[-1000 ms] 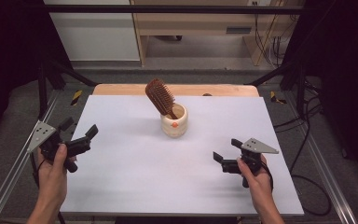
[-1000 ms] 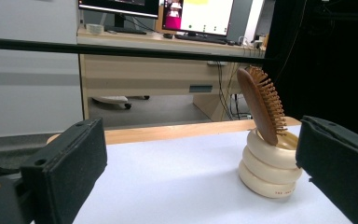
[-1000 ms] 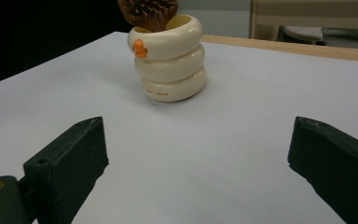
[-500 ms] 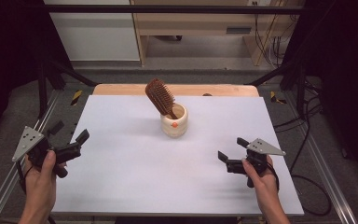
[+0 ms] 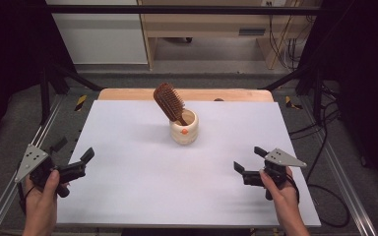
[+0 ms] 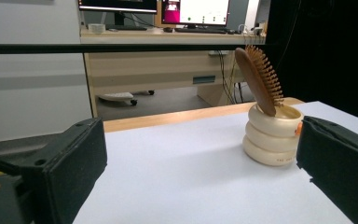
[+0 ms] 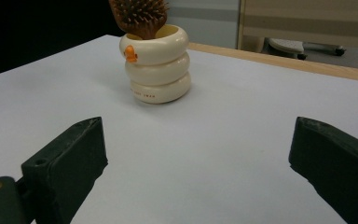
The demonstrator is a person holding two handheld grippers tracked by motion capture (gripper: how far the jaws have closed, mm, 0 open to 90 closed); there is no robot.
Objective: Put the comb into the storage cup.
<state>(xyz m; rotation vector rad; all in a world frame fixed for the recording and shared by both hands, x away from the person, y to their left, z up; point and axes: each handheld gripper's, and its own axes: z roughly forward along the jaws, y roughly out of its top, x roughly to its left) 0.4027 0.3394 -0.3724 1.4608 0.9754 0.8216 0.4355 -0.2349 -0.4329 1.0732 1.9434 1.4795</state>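
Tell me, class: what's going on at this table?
A person holds a gripper in each hand over a white table. The left gripper and right gripper are both open and empty, near the front edge. Between them, farther back, a brush leans in a cream cup, untouched.

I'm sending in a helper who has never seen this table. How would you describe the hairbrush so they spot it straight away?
Start at the white table and look toward the middle of its far half, where a cream holder shaped like three stacked rings stands alone. The hairbrush sticks out of it, handle down and leaning. It is the only dark brown wooden thing there, with an oval head full of bristles.
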